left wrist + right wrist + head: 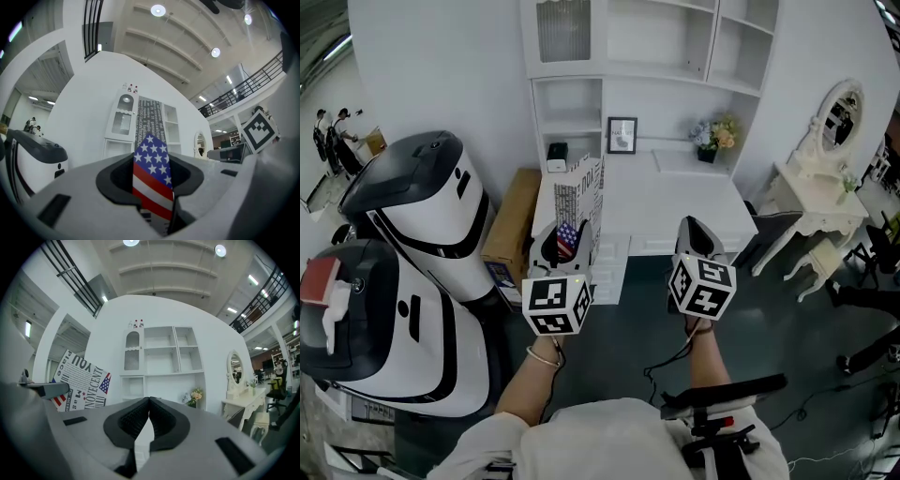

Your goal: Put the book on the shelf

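a: how were the arms held?
b: both reached forward from the body, side by side and apart. the left forearm (534,380) and the right forearm (708,361) were bare and ran nearly parallel.
a: and the grippers?
b: the left gripper (557,246) pointed a little upward, the right gripper (694,225) about level, both aimed away from the body.
a: what about the jaws?
b: the left jaws were clamped on the lower edge of the book (586,197), which stood upright between them. the right jaws were pressed together at the tips with nothing between them.
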{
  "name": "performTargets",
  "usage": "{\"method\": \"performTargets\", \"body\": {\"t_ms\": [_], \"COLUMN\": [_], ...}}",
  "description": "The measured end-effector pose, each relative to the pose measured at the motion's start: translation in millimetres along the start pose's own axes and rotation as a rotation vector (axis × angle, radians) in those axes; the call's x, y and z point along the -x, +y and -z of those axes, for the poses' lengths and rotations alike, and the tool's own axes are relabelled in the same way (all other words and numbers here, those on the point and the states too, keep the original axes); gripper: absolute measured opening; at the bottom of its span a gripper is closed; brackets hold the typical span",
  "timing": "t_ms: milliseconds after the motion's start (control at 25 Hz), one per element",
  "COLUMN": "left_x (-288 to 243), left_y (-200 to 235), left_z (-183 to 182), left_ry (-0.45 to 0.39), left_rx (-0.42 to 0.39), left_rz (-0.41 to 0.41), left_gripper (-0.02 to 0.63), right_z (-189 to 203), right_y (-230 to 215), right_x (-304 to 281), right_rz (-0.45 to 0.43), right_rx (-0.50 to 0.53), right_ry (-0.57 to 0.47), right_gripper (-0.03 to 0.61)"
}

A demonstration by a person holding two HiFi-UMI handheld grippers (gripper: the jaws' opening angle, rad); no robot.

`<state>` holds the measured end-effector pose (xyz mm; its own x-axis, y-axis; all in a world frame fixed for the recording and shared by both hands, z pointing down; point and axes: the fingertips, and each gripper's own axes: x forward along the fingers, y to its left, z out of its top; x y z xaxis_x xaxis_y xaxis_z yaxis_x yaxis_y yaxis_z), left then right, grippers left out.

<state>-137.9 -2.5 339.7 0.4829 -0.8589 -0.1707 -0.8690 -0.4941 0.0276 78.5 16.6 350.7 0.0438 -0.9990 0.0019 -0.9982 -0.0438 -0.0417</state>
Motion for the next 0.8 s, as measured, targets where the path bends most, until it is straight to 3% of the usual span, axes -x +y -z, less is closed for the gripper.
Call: {"method": "performTargets", "body": {"t_ms": [400,800], "left_x": [-33.4,-78.7], "left_y": [13.2,24.2], "left_z": [21.1,30.7], "left_ry": [0.038,0.027], "left_rx": [0.002,0.051], "left_rz": [-0.021,0.023], "left_gripper": [0.163,0.163], "right_z": [8.2,18.7], "right_y": [-4.3,-18.7], "right_x": [-41.1,-83.3], "right_rz": [-0.029,0.004], "right_rx": [-0.037,-0.037], "right_ry": [0.017,0.028], "right_gripper": [0.021,0.021]}}
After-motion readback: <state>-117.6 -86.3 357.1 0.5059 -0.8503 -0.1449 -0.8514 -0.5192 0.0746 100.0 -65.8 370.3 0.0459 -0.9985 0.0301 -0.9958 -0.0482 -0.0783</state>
